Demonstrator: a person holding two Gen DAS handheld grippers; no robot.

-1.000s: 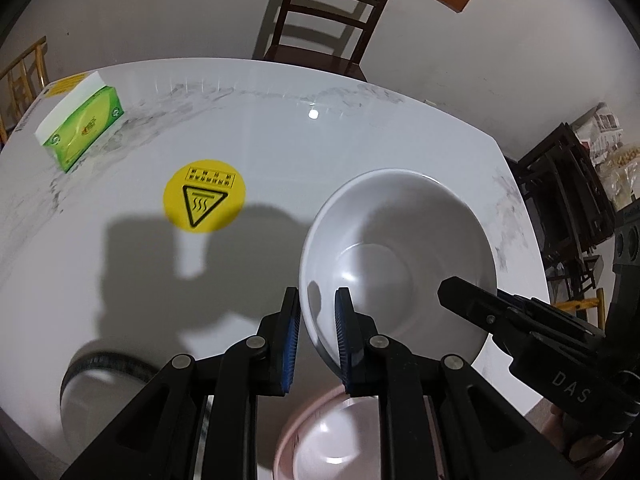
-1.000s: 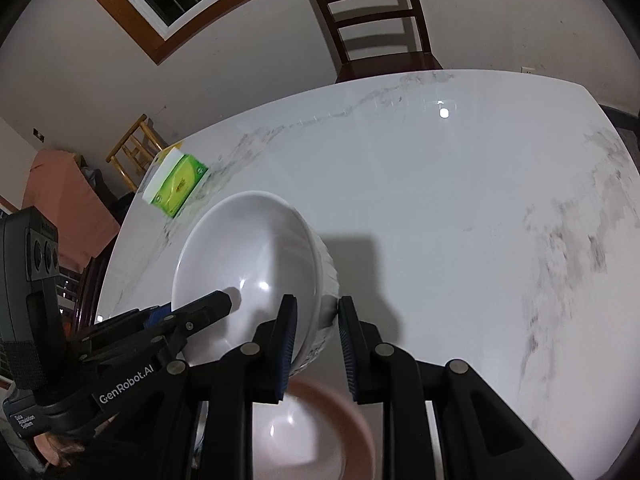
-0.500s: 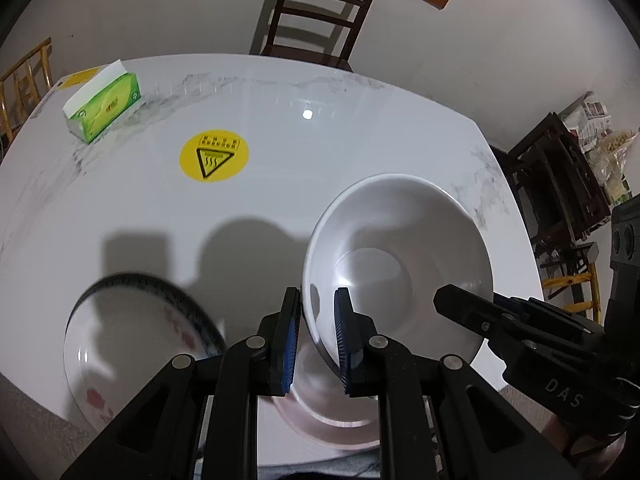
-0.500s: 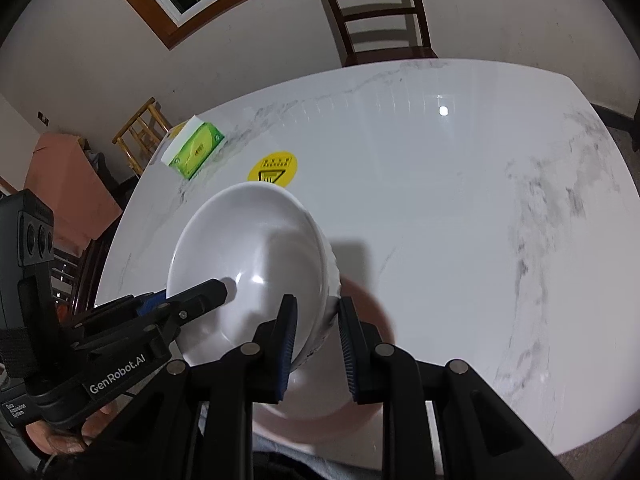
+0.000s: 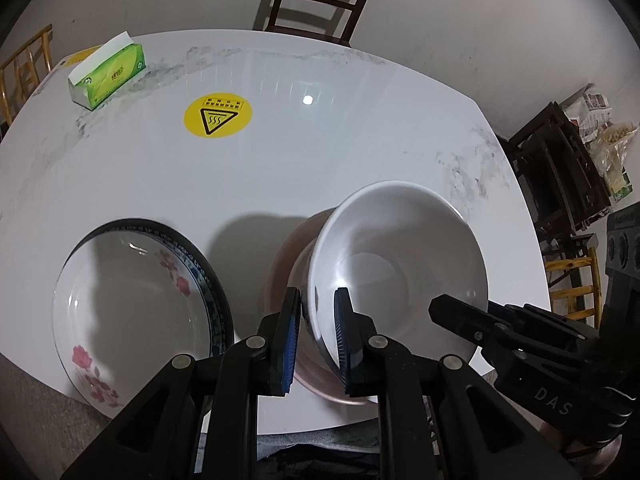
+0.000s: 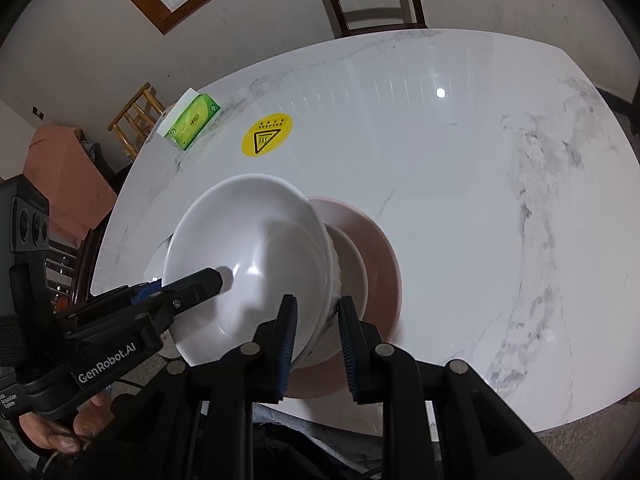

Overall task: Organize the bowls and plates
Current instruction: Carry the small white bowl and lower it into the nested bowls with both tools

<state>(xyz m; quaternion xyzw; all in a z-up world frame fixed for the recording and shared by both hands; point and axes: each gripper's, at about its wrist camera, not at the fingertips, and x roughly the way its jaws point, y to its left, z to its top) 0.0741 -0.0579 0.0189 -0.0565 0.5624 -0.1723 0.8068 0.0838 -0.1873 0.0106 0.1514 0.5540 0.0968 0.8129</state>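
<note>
The left gripper (image 5: 316,336) and right gripper (image 6: 314,336) each pinch the rim of the smooth, breakable-looking white bowl (image 5: 400,264) above the pink plate (image 6: 376,248).

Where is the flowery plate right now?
The flowery plate sits at the near left edge of the table in the left wrist view, just left of the pink plate under the white bowl.

The bowl (image 5: 400,264) is plain white; beneath it sits a pink plate (image 6: 380,252). Left of the bowl, a white plate (image 5: 136,308) carries pink flowers and a dark blue patterned rim. Beyond the bowl lie a yellow sticker (image 5: 218,115) with a black triangle and a green-and-white tissue box (image 5: 108,72). The table (image 5: 360,128) is white with grey veins.
</note>
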